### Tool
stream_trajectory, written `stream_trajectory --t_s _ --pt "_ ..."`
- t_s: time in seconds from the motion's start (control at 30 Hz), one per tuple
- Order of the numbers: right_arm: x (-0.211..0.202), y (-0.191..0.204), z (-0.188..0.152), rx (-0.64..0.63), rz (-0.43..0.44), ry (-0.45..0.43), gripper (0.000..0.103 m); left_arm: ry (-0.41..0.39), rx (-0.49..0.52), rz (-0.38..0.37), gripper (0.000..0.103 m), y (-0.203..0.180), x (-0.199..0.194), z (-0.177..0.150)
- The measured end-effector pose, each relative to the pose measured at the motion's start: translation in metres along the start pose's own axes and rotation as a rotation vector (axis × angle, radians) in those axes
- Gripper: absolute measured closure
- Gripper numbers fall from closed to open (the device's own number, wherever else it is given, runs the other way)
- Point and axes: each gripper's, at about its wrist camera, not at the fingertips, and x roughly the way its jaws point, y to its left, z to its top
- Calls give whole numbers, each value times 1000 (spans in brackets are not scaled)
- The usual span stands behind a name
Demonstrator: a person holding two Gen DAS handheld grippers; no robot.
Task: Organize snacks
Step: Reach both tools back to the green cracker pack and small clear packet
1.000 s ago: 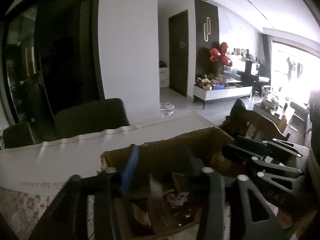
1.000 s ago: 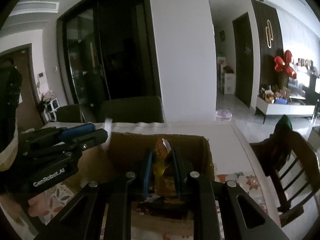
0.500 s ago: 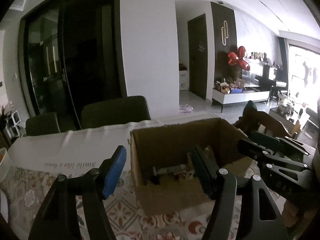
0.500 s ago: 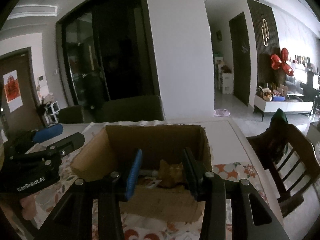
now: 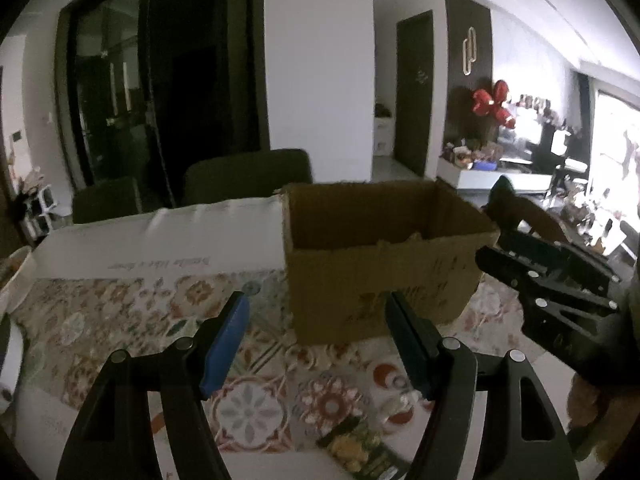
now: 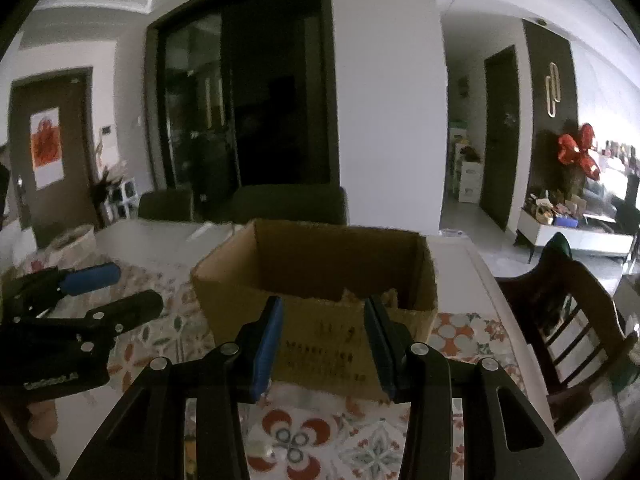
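Your left gripper [image 5: 316, 334] has just been opening and is spread, nothing between its jaws. Your right gripper [image 6: 322, 340] is also apart and empty. Both sit near the open box [image 5: 376, 284] on the patterned table [image 5: 120, 320]. A packet [image 5: 356, 446], possibly a snack, lies nearest you.

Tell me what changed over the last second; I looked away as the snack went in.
Both grippers backed out of the cardboard box. The right gripper, shut on an orange snack a second ago, let it go inside; its jaws are open and empty. The left gripper has just been opening, nothing between its jaws. The box stayed on the patterned tablecloth.
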Motion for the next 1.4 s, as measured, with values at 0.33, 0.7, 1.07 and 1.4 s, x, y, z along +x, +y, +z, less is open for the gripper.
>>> stream_trajectory --t_s 0.33,0.7,1.07,1.4 --pt "8 12 -31 -187 112 98 60 123 -18 53 33 -14 6 -47" --pt "40 22 -59 -336 343 266 60 304 -107 26 32 -27 36 -88" --pt "81 40 -84 -463 513 464 60 403 -189 -21 29 -28 60 -112" --pt "102 44 -93 -489 565 560 61 456 -195 -24 29 -32 77 -121"
